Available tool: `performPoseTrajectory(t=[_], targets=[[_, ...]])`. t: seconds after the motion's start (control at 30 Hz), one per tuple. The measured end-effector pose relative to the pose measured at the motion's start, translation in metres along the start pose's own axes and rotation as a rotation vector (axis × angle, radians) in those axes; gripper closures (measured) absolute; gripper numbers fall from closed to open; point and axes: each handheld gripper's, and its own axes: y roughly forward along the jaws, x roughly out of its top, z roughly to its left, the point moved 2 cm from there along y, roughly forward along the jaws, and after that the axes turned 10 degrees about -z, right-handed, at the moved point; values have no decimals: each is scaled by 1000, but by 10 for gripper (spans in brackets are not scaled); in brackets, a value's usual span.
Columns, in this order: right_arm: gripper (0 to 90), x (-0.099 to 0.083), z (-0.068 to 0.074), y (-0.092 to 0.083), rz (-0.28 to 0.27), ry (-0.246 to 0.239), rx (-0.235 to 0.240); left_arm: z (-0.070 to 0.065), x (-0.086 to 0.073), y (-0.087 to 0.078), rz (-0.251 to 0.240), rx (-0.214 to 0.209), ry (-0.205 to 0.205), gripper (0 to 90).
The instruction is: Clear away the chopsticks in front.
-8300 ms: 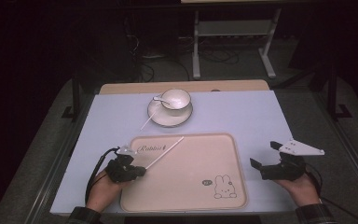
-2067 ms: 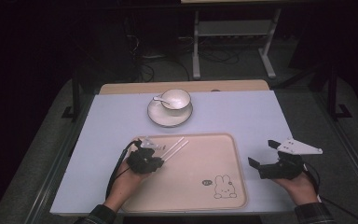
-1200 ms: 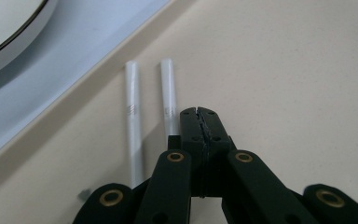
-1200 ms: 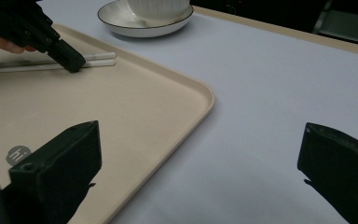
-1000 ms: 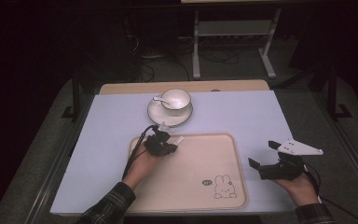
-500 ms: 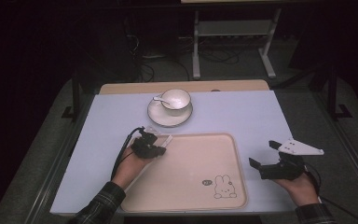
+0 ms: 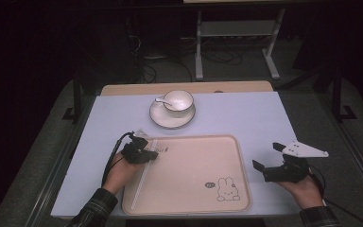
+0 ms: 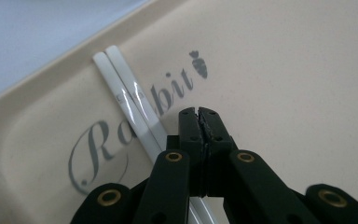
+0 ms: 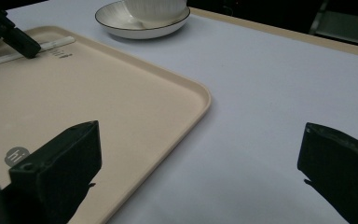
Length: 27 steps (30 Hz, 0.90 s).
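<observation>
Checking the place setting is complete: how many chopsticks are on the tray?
2. Both chopsticks lie side by side, touching, along the tray's left edge, running under the shut left gripper.

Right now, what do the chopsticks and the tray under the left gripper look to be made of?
The chopsticks look like glossy white plastic or ceramic: bright streaks of light run along them. The tray seems to be matte beige plastic, perhaps melamine, with a fine speckle, a moulded rounded rim and printed lettering.
</observation>
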Motion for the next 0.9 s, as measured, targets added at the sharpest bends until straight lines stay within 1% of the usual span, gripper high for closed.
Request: performPoseTrajectory(t=[0.17, 0.23, 0.3, 0.53, 0.67, 0.8, 0.87, 0.9], targets=[[0, 0, 0, 0, 0, 0, 0, -2, -7, -7, 4, -10, -4, 868], [0, 0, 0, 0, -1, 0, -1, -4, -11, -12, 13, -10, 1, 868], [0, 0, 0, 0, -1, 0, -1, -4, -13, -14, 13, -10, 1, 868], [0, 0, 0, 0, 0, -1, -2, 0, -21, -24, 17, -2, -23, 867], [0, 0, 0, 0, -1, 0, -2, 0, -22, -25, 19, -1, -24, 868], [0, 0, 0, 0, -1, -1, -2, -1, -20, -25, 17, -4, -12, 842], [0, 0, 0, 0, -2, -1, -2, -1, -19, -27, -1, -7, -7, 793], [0, 0, 0, 0, -2, -1, -2, -1, -17, -30, -8, -8, 12, 793]])
